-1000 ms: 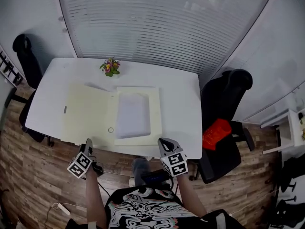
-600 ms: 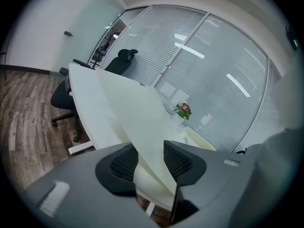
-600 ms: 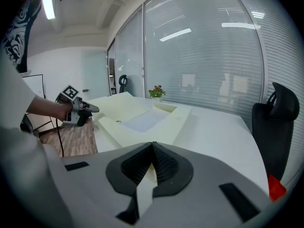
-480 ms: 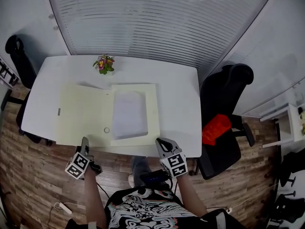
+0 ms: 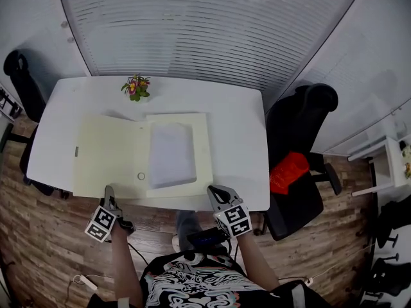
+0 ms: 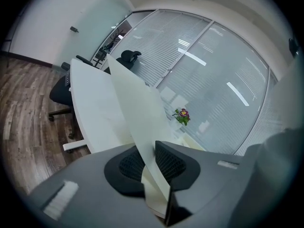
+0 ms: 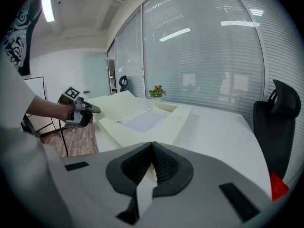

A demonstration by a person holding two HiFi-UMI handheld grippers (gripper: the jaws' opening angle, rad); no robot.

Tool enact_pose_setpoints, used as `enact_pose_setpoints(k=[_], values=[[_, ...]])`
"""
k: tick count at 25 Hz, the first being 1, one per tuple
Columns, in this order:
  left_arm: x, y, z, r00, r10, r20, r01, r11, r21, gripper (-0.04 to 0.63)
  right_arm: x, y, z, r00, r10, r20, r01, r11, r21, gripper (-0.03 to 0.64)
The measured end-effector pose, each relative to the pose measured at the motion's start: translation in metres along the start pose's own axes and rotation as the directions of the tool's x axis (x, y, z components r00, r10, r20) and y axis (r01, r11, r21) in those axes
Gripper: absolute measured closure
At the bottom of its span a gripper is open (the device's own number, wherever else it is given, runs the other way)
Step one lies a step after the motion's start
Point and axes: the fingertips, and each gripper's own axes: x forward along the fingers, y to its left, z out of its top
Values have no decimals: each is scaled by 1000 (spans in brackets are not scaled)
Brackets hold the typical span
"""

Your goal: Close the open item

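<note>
A cream box folder lies open on the white table (image 5: 237, 140). Its lid (image 5: 106, 156) is flat to the left, and its tray (image 5: 204, 153) holds white paper. My left gripper (image 5: 108, 192) is at the lid's near edge. In the left gripper view the thin lid sheet (image 6: 137, 113) runs between the closing jaws of the left gripper (image 6: 151, 163), and the pads touch it. My right gripper (image 5: 215, 193) hovers at the table's front edge near the tray's corner. In the right gripper view the right gripper (image 7: 152, 148) is shut on nothing, facing the folder (image 7: 142, 118).
A small pot of flowers (image 5: 135, 86) stands at the table's back edge. A black office chair (image 5: 302, 146) with a red thing (image 5: 286, 175) on its seat stands to the right. Another black chair (image 5: 16, 69) is at the far left. The floor is wood.
The left gripper has edged in to the lid's near edge. The folder lies as before. The right gripper stays at the table's front edge.
</note>
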Motion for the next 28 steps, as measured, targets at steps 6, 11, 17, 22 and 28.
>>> enact_pose_setpoints(k=[6,11,17,22,28], values=[[2,1,1,1000,8,-14,-8,1000,18,546,0,0,1,1000,-3,1,3,1000,3,614],[1,-3,2,1000,-7,-11,8,1000,22,552,1,-1,0,1000,-6,-2,6,1000,9,614],[-3,-13,6,1000,-30,4,30,997,69,562,1,-1,-1,1000,-12,5,11,1000,16,614],[-8,-26,10,998,-63,15,62,994,86,572,1,-1,-1,1000,-15,10,14,999,29,614],[-12,-45,14,994,-109,17,105,985,135,584,2,-3,-1,1000,-23,13,22,998,57,614]])
